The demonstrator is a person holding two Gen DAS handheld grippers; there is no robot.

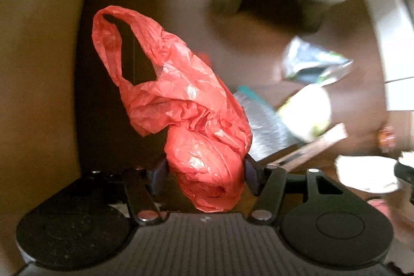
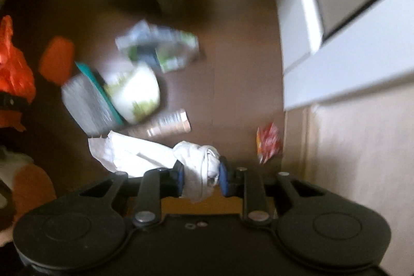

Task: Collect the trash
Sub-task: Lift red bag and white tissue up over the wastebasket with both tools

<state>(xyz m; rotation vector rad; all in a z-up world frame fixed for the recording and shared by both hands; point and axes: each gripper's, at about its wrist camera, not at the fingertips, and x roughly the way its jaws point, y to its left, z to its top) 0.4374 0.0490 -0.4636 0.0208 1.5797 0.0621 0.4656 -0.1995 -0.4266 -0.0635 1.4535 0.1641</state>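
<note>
both point straight down: the left gripper is clamped on a bulky load, the right gripper pinched narrower on its own.

The brown floor carries scattered litter: a crumpled foil wrapper, a white tub, a ribbed clear container, a cardboard tube and a red-yellow snack packet beside the wall.
</note>
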